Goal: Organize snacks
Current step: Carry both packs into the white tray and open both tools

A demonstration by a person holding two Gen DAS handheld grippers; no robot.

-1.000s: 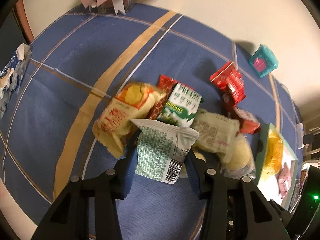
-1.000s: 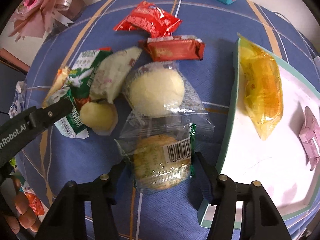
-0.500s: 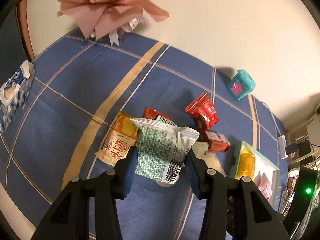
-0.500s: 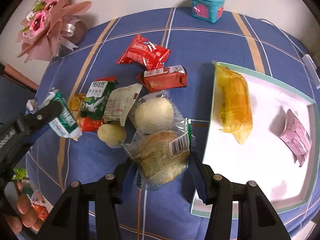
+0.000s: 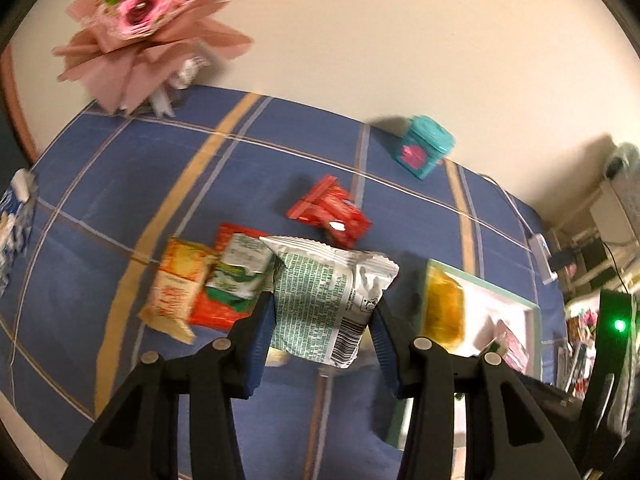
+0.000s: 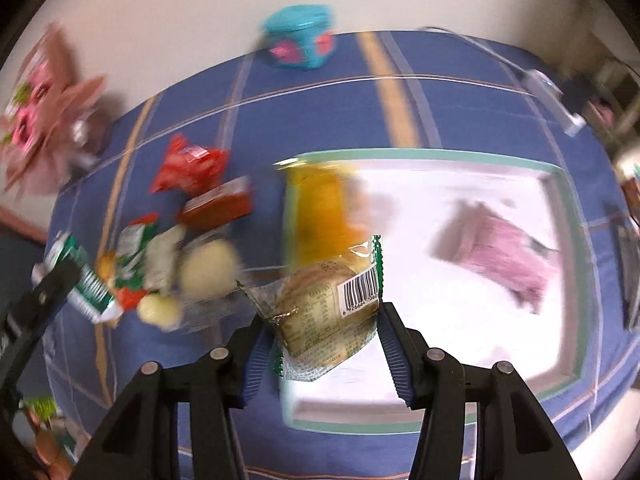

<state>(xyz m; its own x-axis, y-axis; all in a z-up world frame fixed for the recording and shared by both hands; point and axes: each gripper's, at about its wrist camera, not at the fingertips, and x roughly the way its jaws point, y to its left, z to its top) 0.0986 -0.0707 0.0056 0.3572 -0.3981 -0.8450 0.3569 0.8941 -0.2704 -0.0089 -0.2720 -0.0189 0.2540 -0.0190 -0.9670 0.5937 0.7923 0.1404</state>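
My left gripper (image 5: pixel 322 322) is shut on a green-and-white snack packet (image 5: pixel 320 300), held above the blue plaid tablecloth (image 5: pixel 120 184). My right gripper (image 6: pixel 320 332) is shut on a clear-wrapped round cake with a barcode (image 6: pixel 324 308), hanging over the near left corner of the white tray with a green rim (image 6: pixel 420 154). In that tray lie a yellow packet (image 6: pixel 320 204) and a pink packet (image 6: pixel 508 252). The loose pile left of the tray holds red packets (image 6: pixel 192 168), a green milk packet (image 6: pixel 132 256) and pale round buns (image 6: pixel 208 268). The left gripper with its packet (image 6: pixel 80 284) shows at the far left.
A teal box with pink doors (image 6: pixel 300 40) stands at the table's back edge by the wall. A pink bouquet (image 5: pixel 144 28) sits at the back left corner. A blue-and-white pack (image 5: pixel 16 216) lies at the left edge. A power strip (image 5: pixel 542 256) and cluttered shelves lie to the right.
Both grippers have risen with their packets. The right one closed onto the cake and carried it right, from beside the pile to over the tray's corner. The left one lifted clear of the pile.
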